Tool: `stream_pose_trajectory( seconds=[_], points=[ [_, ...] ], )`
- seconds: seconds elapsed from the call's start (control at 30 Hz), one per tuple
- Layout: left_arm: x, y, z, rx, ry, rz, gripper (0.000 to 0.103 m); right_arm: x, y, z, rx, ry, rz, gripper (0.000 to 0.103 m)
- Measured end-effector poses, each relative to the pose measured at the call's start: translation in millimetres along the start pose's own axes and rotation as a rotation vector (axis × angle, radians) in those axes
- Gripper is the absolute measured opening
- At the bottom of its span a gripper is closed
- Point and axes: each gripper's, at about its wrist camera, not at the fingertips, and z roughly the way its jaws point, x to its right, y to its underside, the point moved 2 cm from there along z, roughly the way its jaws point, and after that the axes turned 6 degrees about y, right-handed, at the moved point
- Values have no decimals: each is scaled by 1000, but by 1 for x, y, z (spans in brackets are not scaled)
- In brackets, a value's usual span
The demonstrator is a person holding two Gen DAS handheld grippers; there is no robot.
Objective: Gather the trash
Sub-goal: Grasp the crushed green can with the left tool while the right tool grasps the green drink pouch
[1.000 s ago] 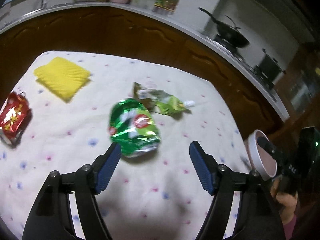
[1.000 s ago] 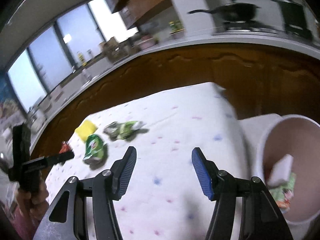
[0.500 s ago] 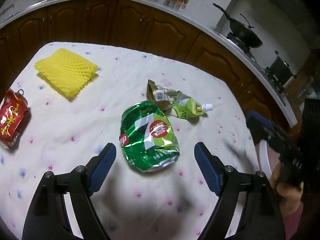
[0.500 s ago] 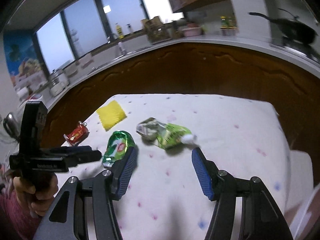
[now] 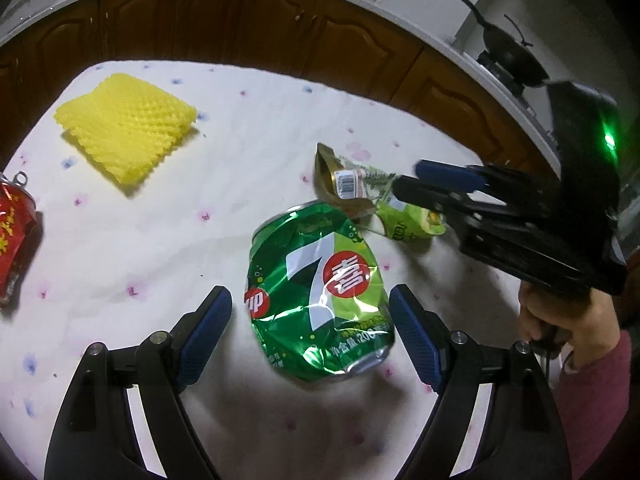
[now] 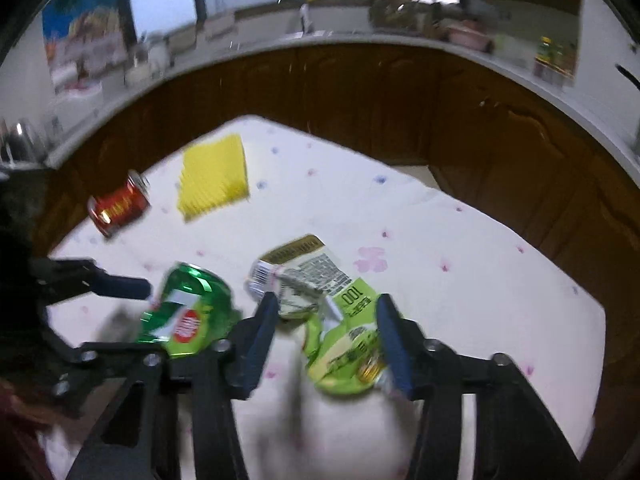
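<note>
A crushed green soda can (image 5: pixel 316 280) (image 6: pixel 188 312) lies on the flowered white tablecloth (image 5: pixel 120 260). My left gripper (image 5: pixel 310 304) stands open just above the cloth, one blue finger on each side of the can, neither touching it. To the can's right lies a crumpled green drink pouch (image 5: pixel 404 220) (image 6: pixel 340 344). My right gripper (image 6: pixel 328 308) (image 5: pixel 410 179) straddles the pouch and its jaws are closing; the pads sit close to it without a clear grip. A person's hand (image 5: pixel 560 312) holds that gripper.
A flattened red can (image 5: pixel 12 240) (image 6: pixel 118 208) lies at the cloth's left edge. A yellow foam net (image 5: pixel 124 128) (image 6: pixel 214 178) rests at the far left. Dark wooden cabinets (image 5: pixel 240 20) ring the table. A black wok (image 5: pixel 512 64) sits on the counter.
My right gripper swung left from the bin side across the table to the pouch and narrowed. My left gripper came forward and down until its fingers flank the green can.
</note>
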Motion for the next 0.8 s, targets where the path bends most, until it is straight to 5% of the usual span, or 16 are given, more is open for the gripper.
stream_pose_trajectory(
  seconds=[0.07, 0.13, 0.27, 0.8],
  points=[
    [1, 1, 6, -6, -3, 4, 83, 1, 3, 12, -37, 11, -10, 12],
    [0, 2, 9, 2, -11, 14, 82, 3, 7, 12, -29, 14, 19, 10],
    [2, 4, 14, -13, 50, 23, 49, 13, 24, -4, -15, 39, 117, 6],
    [53, 20, -24, 68, 131, 194, 38, 37, 139, -136, 176, 30, 587, 5]
  ],
)
